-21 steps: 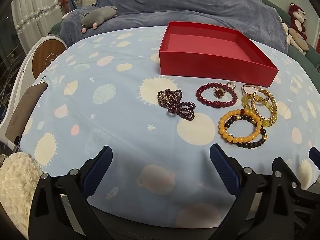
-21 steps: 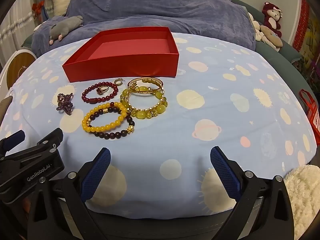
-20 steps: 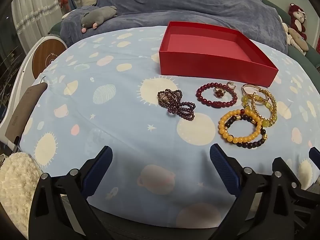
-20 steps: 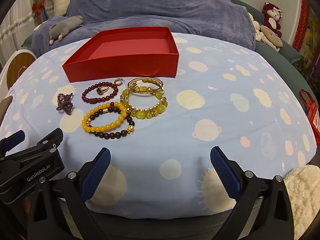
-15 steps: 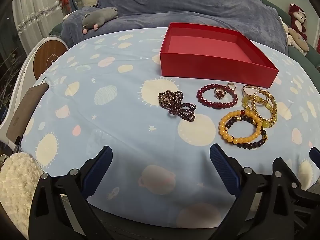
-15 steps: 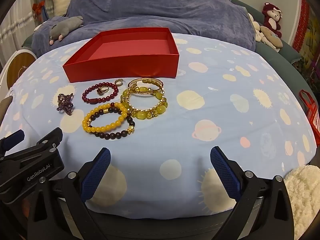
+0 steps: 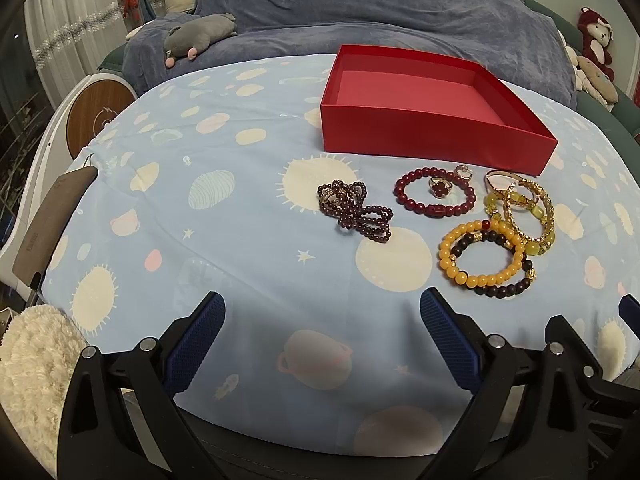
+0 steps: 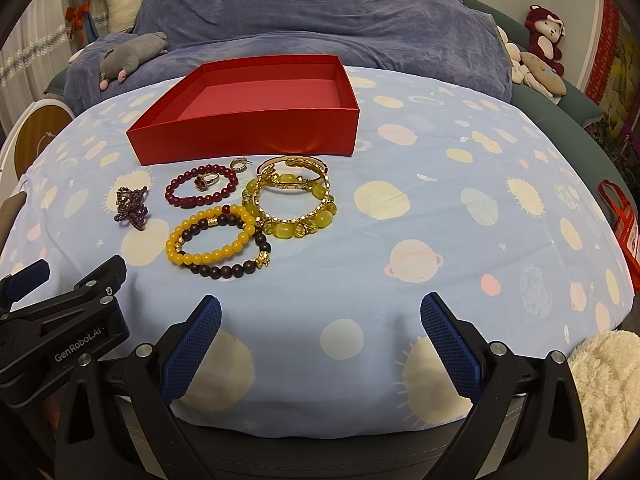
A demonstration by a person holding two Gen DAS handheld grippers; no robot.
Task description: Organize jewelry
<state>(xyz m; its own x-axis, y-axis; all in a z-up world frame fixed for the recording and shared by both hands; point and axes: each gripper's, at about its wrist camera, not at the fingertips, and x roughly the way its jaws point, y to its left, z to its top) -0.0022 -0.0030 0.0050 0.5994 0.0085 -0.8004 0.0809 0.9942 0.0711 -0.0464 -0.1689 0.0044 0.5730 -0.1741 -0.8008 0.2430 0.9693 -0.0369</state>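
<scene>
Tablecloth [image 8: 440, 184] | red box [image 8: 248, 140] (nothing inside) | bracelets [image 8: 216, 240] beside it

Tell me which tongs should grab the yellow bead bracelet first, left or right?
Probably right. In the right wrist view the yellow bead bracelet lies almost straight ahead of the open right tongs; for the left tongs it sits off to the side. The red box stands just beyond.

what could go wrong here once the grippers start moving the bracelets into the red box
The yellow bracelet overlaps the dark bead bracelet, so lifting one may drag the other. The small ring inside the red bracelet may slip from wide pads. The gold bangles are piled on the green bracelet and could snag. The box is light and may slide.
</scene>
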